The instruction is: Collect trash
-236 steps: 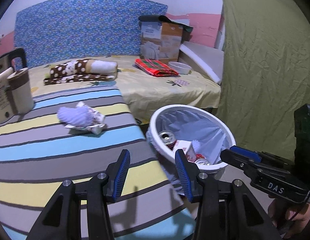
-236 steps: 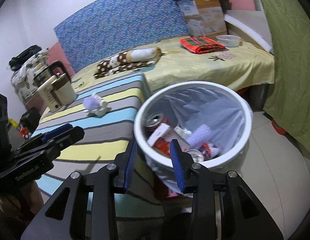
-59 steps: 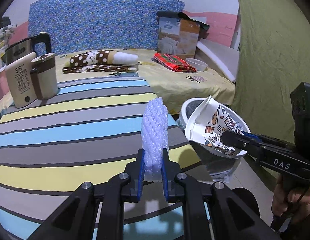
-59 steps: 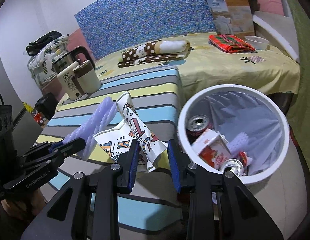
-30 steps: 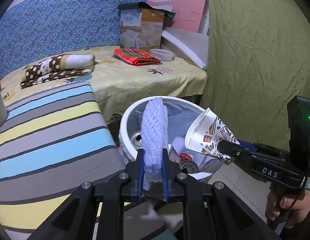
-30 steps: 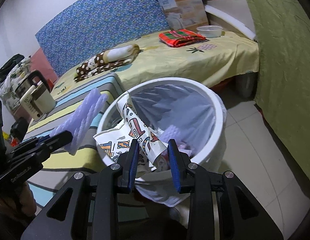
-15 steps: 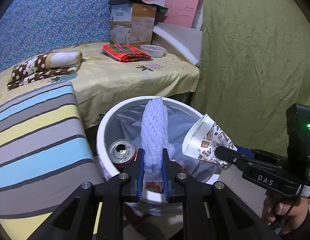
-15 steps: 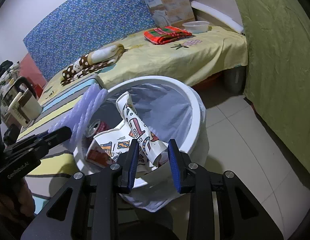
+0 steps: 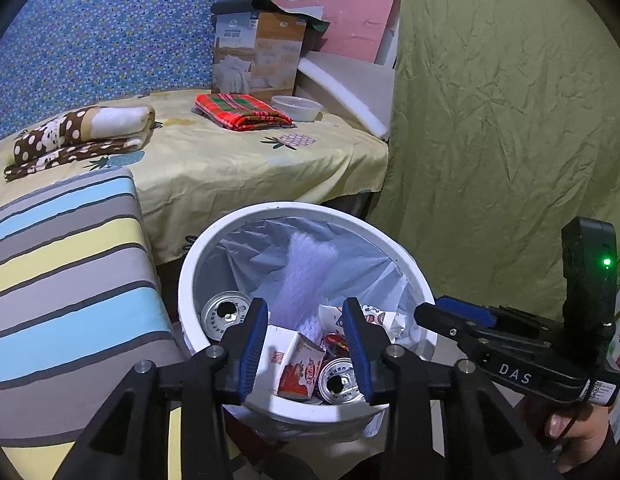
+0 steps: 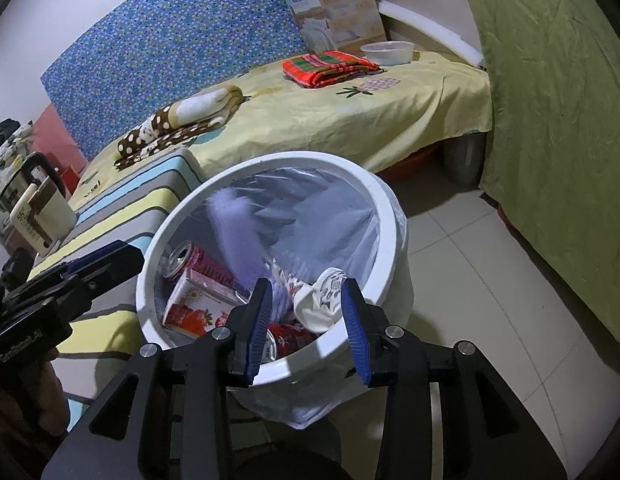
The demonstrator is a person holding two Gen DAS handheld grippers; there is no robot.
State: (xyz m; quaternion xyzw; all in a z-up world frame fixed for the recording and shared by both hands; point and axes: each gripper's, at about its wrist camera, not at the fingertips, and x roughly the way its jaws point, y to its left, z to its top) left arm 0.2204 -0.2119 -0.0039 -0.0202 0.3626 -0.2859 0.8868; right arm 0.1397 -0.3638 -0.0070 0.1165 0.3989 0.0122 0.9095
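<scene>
A white bin (image 9: pixel 182 280) with a grey liner stands on the floor beside the striped table and holds cans and cartons. My left gripper (image 9: pixel 306 344) hovers over its near rim with jaws opening and nothing between them. The white foam net (image 9: pixel 306 276) is a blur dropping inside the bin. My right gripper (image 10: pixel 306 320) is also over the bin (image 10: pixel 389 216), jaws opening. The printed paper cup (image 10: pixel 321 300) lies loose among the trash just beyond its fingers, and no pad presses on it. The foam net (image 10: pixel 238 232) blurs against the liner. Each view shows the other gripper: the right (image 9: pixel 449 316), the left (image 10: pixel 106 260).
A striped table (image 9: pixel 62 280) is left of the bin. Behind it a bed with a yellow sheet (image 9: pixel 238 168) carries folded blankets, a cardboard box (image 9: pixel 258 60) and a bowl. A green curtain (image 9: pixel 489 140) hangs at right. A kettle (image 10: pixel 34 208) stands on the table; tiled floor (image 10: pixel 489 300) lies right.
The left gripper has let go of the foam net, which falls into the bin. The right gripper has released the paper cup into the bin. Both sets of jaws stand wider.
</scene>
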